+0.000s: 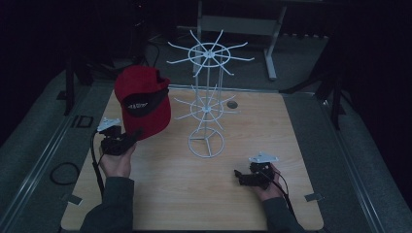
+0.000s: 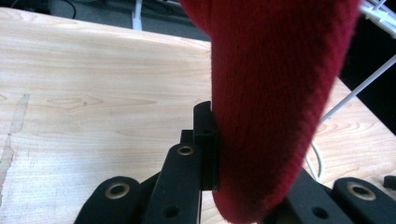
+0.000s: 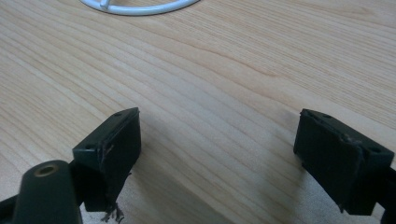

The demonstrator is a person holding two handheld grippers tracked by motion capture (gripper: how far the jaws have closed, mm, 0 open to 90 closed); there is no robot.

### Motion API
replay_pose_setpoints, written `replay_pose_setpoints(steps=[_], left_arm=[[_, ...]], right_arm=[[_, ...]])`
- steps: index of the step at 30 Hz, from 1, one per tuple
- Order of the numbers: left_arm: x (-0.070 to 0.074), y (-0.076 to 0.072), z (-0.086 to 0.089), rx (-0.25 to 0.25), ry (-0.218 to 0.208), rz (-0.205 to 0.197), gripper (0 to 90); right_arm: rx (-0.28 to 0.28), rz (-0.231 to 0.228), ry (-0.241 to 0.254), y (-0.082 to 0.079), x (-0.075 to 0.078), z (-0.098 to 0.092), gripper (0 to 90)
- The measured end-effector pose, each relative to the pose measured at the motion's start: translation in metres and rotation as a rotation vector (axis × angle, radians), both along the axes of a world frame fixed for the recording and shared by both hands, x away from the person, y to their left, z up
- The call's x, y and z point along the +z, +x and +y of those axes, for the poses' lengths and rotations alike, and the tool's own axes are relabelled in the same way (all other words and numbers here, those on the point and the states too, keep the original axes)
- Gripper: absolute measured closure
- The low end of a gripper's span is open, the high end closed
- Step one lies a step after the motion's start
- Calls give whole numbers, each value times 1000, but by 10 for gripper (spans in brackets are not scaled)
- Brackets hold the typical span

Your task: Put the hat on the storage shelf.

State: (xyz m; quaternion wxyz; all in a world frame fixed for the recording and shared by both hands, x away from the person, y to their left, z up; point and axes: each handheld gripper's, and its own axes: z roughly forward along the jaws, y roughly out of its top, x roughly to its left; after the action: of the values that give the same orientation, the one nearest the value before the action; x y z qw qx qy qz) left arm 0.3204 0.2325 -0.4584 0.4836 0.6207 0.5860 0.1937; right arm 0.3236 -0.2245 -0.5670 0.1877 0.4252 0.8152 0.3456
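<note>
Nearest the camera, two dark sleeves come in over the near edge of the wooden table [image 1: 194, 194], a pale, grained board that carries everything else. Past the middle of it stands the white wire rack [image 1: 208, 102], the tallest thing there: a round ring base on the wood, a thin upright post, and two tiers of spokes fanning out, the upper tier wider than the lower. Left of the rack, lifted clear of the table, hangs the red cap [image 1: 144, 102]. Its crown is a deep, ribbed red cloth, a black band with pale lettering runs across its front, and it tilts with the crown toward the far left. In the left gripper view the red cloth [image 2: 275, 107] fills the middle, its lower edge pinched between the black jaws, and a white wire of the rack shows just right of it. So the left gripper [image 1: 127, 139], held up at the near left of the table, is clamped tight on the cap's lower edge. At the near right, well apart from the cap and the rack, the right gripper [image 1: 239, 175] sits low over bare wood with its jaws spread wide and nothing between them; its own view shows the rack's ring base [image 3: 140, 7] at the far edge.
</note>
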Motion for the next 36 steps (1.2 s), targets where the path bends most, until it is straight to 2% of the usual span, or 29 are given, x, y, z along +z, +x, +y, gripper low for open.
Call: replay_pose_setpoints(steps=[21, 36], left_arm=[[24, 1, 1, 4, -17, -49, 856], [38, 2, 3, 5, -13, -65, 856]], right_arm=[[0, 0, -1, 0, 0, 0, 147], [1, -1, -2, 0, 0, 0, 147]])
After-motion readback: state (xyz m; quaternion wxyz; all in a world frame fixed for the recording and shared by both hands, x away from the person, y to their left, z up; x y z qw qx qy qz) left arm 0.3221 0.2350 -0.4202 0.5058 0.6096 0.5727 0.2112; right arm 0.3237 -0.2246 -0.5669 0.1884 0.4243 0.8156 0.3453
